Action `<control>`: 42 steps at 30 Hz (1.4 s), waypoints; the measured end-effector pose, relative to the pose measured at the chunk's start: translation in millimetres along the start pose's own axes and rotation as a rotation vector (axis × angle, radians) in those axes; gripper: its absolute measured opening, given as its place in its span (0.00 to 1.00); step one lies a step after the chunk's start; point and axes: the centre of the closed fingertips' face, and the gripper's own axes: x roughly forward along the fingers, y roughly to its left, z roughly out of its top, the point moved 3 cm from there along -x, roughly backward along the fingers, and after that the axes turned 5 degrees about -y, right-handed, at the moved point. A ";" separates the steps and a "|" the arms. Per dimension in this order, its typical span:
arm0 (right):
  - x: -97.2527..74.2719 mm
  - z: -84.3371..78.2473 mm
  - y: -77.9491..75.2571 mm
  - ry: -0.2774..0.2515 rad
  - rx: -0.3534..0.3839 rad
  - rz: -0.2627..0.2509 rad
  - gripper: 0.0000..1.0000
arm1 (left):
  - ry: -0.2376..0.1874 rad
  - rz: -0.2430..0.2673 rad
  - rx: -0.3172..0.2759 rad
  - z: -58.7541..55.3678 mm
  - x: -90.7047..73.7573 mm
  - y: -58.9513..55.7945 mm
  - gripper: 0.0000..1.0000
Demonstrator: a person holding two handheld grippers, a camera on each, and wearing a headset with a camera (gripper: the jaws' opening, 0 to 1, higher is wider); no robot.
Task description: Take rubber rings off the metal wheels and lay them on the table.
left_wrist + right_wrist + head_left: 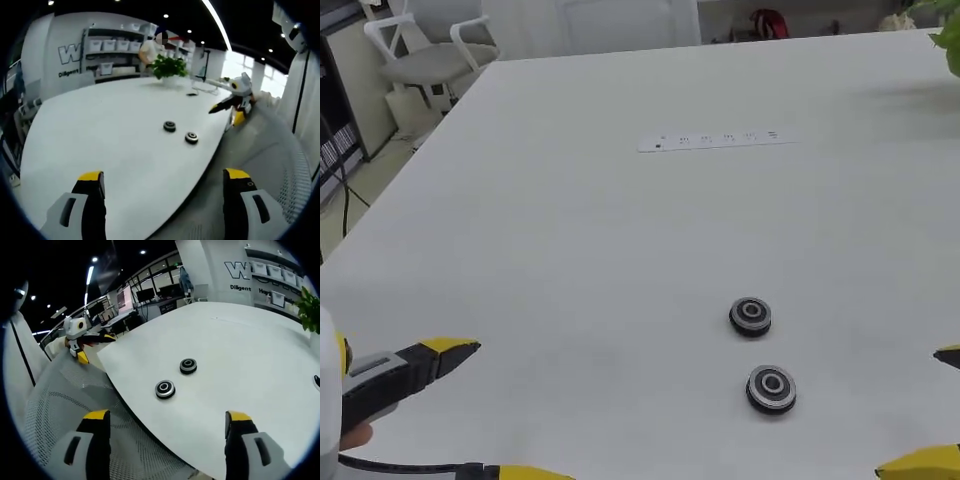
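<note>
Two small metal wheels lie flat on the white table point(620, 230), each with a black rubber ring around a silver hub. The far wheel point(750, 317) point(169, 126) point(188, 366) sits a little behind the near wheel point(771, 389) point(191, 138) point(165, 389). My left gripper point(510, 410) point(164, 176) stands open at the front left, well apart from the wheels, with nothing between its yellow-tipped fingers. My right gripper point(910, 410) point(167, 416) is open at the front right corner, also holding nothing. Each gripper also appears in the other's view: the right gripper point(230, 102), the left gripper point(87, 340).
A flat white socket strip point(720, 140) is set into the table further back. A potted plant point(167, 67) stands at the far right corner. White chairs point(425, 50) stand beyond the far left corner. The table's front edge runs close to both grippers.
</note>
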 end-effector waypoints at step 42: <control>-5.4 20.8 -18.1 -0.050 -0.036 -0.008 0.85 | -0.131 -0.039 0.069 71.6 -3.3 -4.9 1.00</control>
